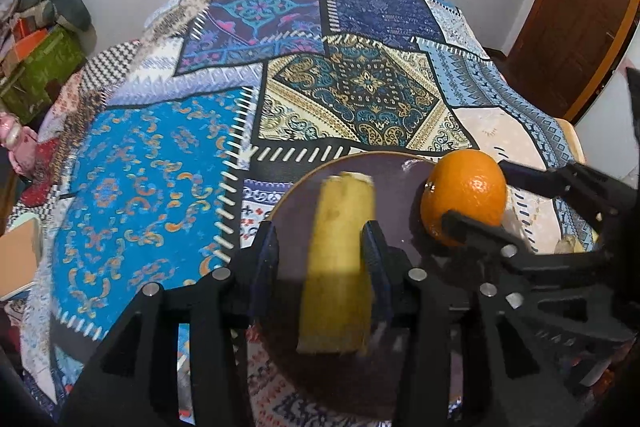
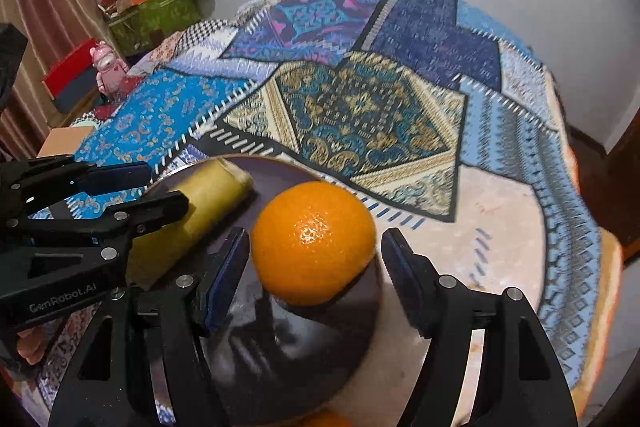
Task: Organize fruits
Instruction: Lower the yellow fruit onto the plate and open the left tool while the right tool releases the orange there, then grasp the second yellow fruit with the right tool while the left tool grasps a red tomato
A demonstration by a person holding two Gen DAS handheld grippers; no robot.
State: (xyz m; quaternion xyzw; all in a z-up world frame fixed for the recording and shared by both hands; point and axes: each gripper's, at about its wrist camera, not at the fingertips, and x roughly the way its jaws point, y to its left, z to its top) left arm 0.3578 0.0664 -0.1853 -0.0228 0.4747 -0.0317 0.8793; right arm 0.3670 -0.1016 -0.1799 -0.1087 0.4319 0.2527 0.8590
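A dark purple plate (image 1: 400, 183) (image 2: 304, 347) lies on the patchwork tablecloth. A yellow banana piece (image 1: 340, 259) (image 2: 200, 211) lies on the plate between the fingers of my left gripper (image 1: 322, 247), which is open; the right finger touches it, the left stands apart. An orange (image 2: 314, 241) (image 1: 464, 195) sits on the plate's right side between the fingers of my right gripper (image 2: 314, 275), open with gaps on both sides. The right gripper shows in the left wrist view (image 1: 500, 195), the left gripper in the right wrist view (image 2: 136, 187).
The patterned cloth (image 1: 348, 91) (image 2: 360, 107) covers a round table. A second orange fruit (image 2: 326, 419) peeks below the plate. Boxes and clutter (image 2: 152, 3) stand beyond the table at the left. A wooden door (image 1: 580, 7) is at the right.
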